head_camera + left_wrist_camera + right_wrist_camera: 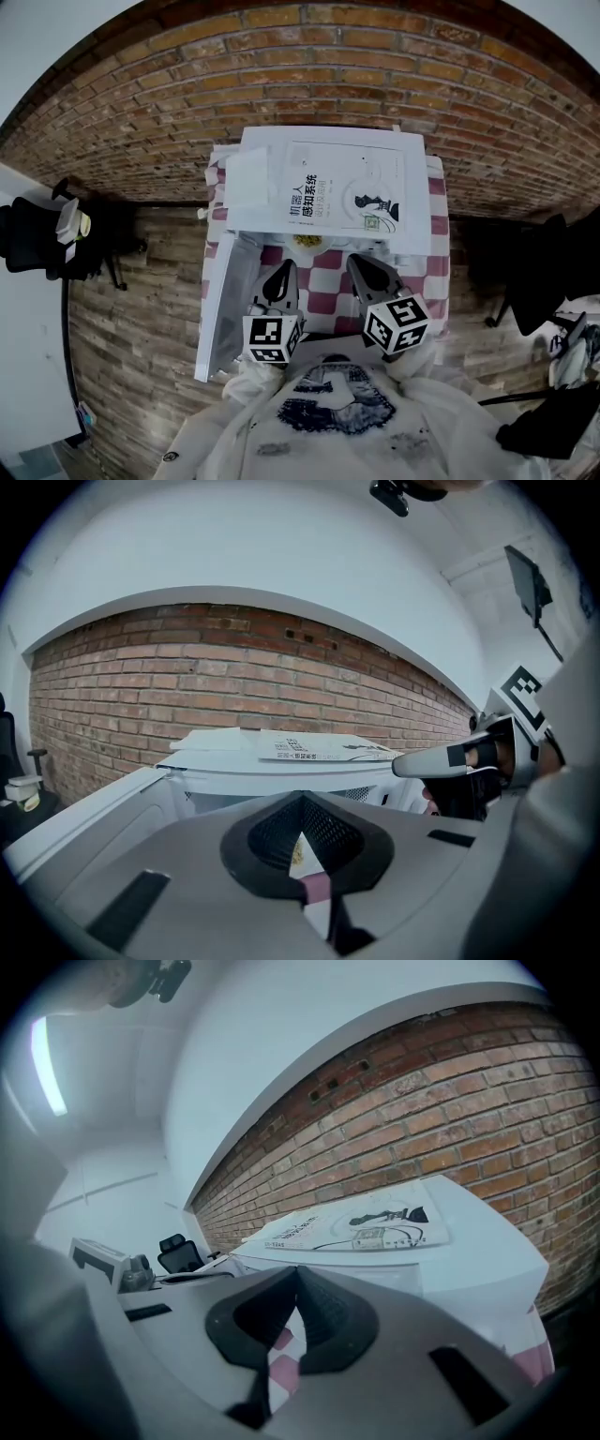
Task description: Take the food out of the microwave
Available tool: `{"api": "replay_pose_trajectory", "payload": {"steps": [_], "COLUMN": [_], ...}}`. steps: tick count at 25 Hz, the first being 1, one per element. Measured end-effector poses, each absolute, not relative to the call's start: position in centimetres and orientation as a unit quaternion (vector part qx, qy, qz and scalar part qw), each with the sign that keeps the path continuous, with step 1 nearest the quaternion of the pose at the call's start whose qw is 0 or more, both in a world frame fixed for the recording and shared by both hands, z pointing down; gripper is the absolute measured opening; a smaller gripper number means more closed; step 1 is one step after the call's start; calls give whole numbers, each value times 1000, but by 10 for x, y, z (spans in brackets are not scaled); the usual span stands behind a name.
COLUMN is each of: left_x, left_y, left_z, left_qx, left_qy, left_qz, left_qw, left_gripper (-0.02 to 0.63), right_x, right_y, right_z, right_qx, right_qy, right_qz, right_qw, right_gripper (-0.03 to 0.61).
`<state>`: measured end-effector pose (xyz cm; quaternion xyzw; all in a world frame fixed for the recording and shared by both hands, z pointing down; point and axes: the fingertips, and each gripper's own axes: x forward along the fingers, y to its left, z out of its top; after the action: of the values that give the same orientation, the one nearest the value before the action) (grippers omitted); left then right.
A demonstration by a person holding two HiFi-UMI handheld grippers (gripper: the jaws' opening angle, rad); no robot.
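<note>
Brick wall (281, 94) behind; pink-check tablecloth (323, 300) under open microwave (272, 187); L gripper (285, 270) & R gripper (362, 265) closed, empty.

Microwave (415, 197) cavity mostly hidden under own top in head view. Food (307, 241): only small yellowish patch at opening, kind unclear; in left gripper view, mere sliver. Booklet (347, 187) fine print too small to read. Table (437, 253) largely covered; checked cloth shows only at edges. Person's torso (328, 422) cut by bottom edge. Chair (33, 234) dark, details unclear.
</note>
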<state>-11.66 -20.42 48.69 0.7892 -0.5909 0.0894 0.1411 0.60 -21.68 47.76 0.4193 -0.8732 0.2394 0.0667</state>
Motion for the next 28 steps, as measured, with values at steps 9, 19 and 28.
{"api": "replay_pose_trajectory", "payload": {"steps": [9,19,28], "left_x": [-121,-121,-122], "left_y": [-208,-212,-220], "left_z": [502,543,581], "left_qx": [806,809,794], "left_qy": [-566,-550,-557], "left_qz": [74,42,32], "left_qw": [156,200,242], "left_gripper": [8,8,9], "right_x": [-3,-8,-16], "right_y": [-211,-211,-219], "right_z": [492,520,559], "right_qx": [442,448,443], "right_qy": [-864,-866,-868], "right_qz": [229,208,197], "right_qw": [73,75,104], "right_gripper": [14,14,14]}}
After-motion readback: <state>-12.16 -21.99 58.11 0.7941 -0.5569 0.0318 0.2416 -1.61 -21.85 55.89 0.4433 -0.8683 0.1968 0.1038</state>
